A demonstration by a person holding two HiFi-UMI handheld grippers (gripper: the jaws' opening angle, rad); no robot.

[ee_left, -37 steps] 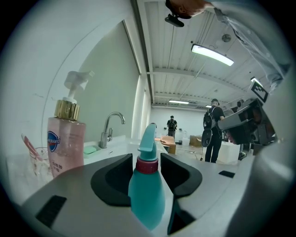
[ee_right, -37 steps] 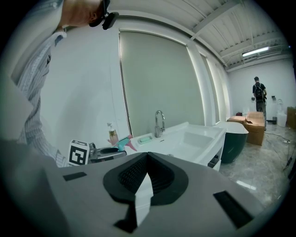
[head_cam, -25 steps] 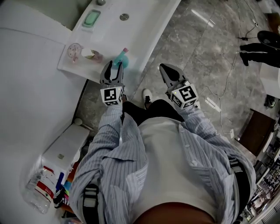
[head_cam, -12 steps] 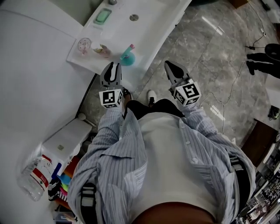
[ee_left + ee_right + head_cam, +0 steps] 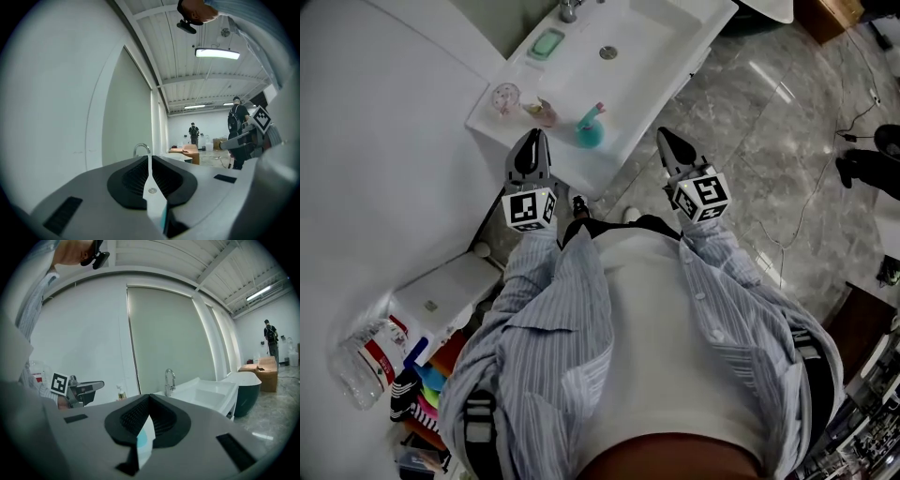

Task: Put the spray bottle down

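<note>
left gripper (image 5: 149, 161) jaws pressed together, holding nothing | right gripper (image 5: 148, 401) jaws closed up too, nothing in them | spray bottle (image 5: 591, 129) stands upright on the counter (image 5: 623, 120) by the sink (image 5: 647, 37), apart from both | looks put down; next needs no grab

Person is wearing a blue-and-white striped shirt (image 5: 553, 328), open over a white tee (image 5: 647, 347), with dark buckled straps (image 5: 478, 422) running down both sides. Left gripper (image 5: 532, 139) and right gripper (image 5: 664, 136) are showing grey shells tapering to dark tips, each carrying a white cube (image 5: 529, 208) with black square markers. Up close, the shells are showing ribbed black pads (image 5: 133, 180), black rectangular insets (image 5: 63, 220) and one small screw (image 5: 150, 190).
</note>
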